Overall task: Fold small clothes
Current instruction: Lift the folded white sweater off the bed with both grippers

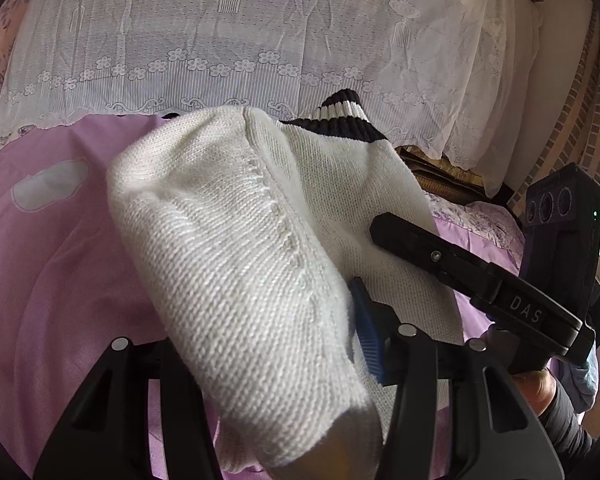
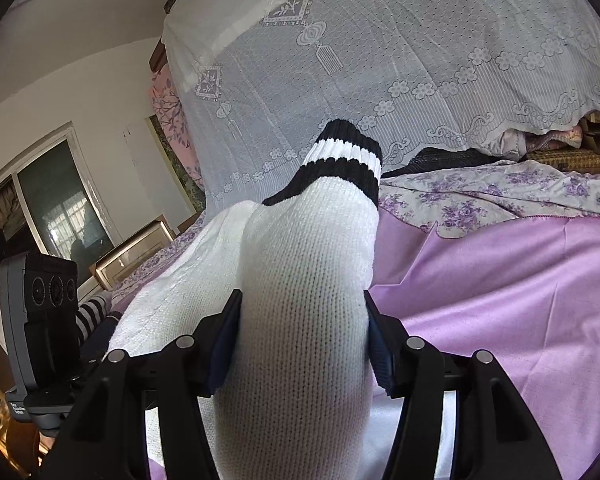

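Observation:
A white knitted garment (image 1: 236,248) with black-and-white striped ribbed trim (image 1: 340,114) is held up above the purple bedsheet (image 1: 52,264). My left gripper (image 1: 300,344) is shut on a bunched fold of it; the cloth drapes over the jaws and hides the left pad. My right gripper (image 2: 300,340) is shut on another bunch of the same garment (image 2: 300,264), the striped cuff (image 2: 340,160) hanging beyond it. The right gripper's finger (image 1: 440,256) shows at the right of the left wrist view, pressed against the knit.
A white lace canopy (image 1: 240,40) hangs behind the bed. A floral purple quilt (image 2: 500,196) lies at the far side. A brick wall (image 1: 580,120) stands at the right, a window (image 2: 56,208) and a wooden box (image 2: 136,252) at the left.

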Available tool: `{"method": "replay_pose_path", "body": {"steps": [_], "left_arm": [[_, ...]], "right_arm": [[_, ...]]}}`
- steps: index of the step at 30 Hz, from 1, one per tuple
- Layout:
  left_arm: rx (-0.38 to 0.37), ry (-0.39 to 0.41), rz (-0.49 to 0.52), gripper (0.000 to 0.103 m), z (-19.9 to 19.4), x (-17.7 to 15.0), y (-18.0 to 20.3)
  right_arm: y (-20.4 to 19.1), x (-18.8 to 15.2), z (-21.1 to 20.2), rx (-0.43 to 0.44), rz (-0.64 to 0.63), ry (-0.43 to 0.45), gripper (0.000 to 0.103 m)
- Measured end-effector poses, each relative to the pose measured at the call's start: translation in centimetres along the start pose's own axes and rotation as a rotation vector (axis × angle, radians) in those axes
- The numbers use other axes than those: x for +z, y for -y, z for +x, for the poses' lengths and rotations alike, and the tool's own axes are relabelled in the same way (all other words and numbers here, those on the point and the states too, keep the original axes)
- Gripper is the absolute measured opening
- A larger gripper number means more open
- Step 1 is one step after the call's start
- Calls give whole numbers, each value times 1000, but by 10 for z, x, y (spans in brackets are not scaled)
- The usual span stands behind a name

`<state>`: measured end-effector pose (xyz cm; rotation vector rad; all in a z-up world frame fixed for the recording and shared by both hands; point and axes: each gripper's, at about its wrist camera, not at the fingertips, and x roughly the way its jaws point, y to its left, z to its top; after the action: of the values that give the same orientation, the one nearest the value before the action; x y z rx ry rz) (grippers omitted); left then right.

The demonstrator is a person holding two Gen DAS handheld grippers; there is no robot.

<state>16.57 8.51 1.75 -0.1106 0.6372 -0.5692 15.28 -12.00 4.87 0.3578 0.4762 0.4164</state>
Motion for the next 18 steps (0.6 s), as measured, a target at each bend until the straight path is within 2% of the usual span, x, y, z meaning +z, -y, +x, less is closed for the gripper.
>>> {"method": "replay_pose_path", "body": {"steps": [3,10,13,18], "left_arm": [[14,26,35,50,-8,6,11],[-4,79,108,50,-26,32,32],[-3,68,115,51,-23,47,36],[35,67,124,51,-27,66,40]], "right_arm": [[0,6,-9,4,10,27,58],[-14,28,-37,-29,-42,134,58],[-9,38,-39,-27,-13,154,58],[-1,49,-33,25,68,158,58]]}}
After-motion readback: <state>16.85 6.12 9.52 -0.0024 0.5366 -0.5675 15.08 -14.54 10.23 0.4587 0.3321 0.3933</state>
